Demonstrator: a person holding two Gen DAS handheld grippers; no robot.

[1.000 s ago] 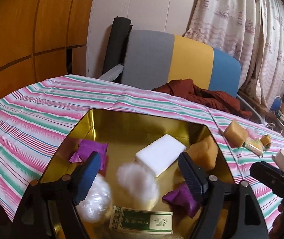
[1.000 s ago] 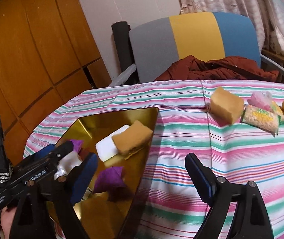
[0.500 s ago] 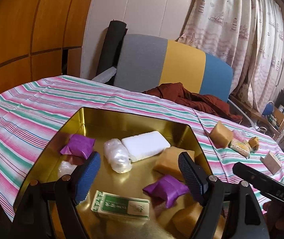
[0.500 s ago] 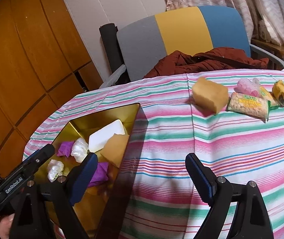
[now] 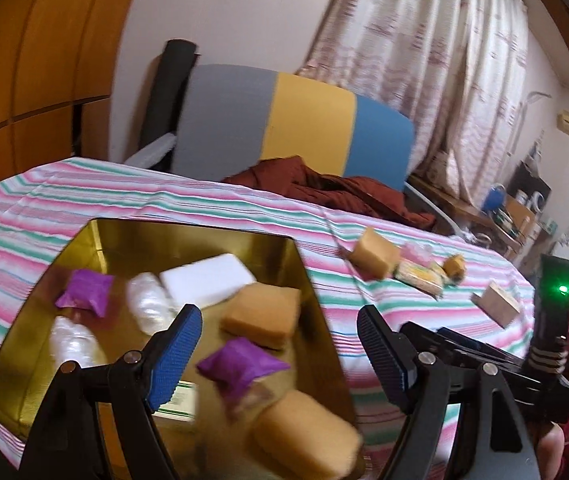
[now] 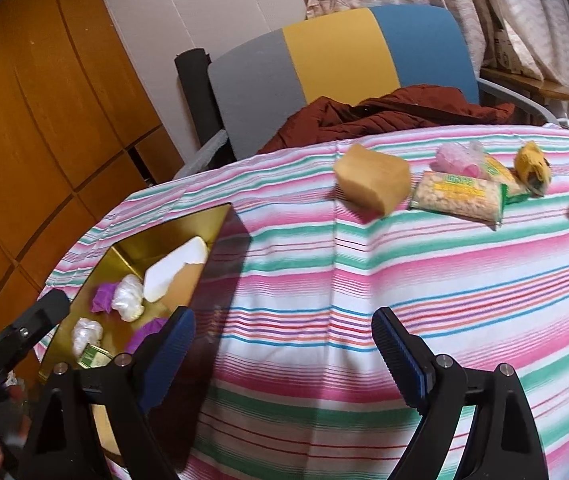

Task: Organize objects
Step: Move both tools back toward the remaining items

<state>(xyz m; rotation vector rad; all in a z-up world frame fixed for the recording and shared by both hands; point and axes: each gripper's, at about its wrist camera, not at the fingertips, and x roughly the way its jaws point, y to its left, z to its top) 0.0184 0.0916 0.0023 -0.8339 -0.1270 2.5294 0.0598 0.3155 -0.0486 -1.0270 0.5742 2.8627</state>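
A gold tray [image 5: 96,236] [image 6: 220,216] on the striped tablecloth holds purple packets [image 5: 86,290], white wrapped sweets [image 5: 148,300], a white block [image 5: 208,278], tan sponges [image 5: 262,314] and a green-labelled box [image 5: 178,398]. My left gripper [image 5: 280,346] is open and empty above the tray's right rim. My right gripper [image 6: 284,348] is open and empty over the bare cloth, right of the tray. On the cloth to the right lie a tan sponge [image 6: 372,178], a snack bag [image 6: 458,196], a pink packet [image 6: 454,156], a yellow wrapped item [image 6: 530,162] and a beige box [image 5: 496,302].
A grey, yellow and blue chair [image 6: 340,52] with a dark red garment [image 6: 384,112] stands behind the table. Wooden panelling [image 6: 24,100] is at the left, curtains [image 5: 424,60] and a cluttered shelf [image 5: 516,208] at the right.
Both grippers have swung to the right. The left view now takes in the tray's right rim and the loose items; the right view shows more of the cloth. Both stay open.
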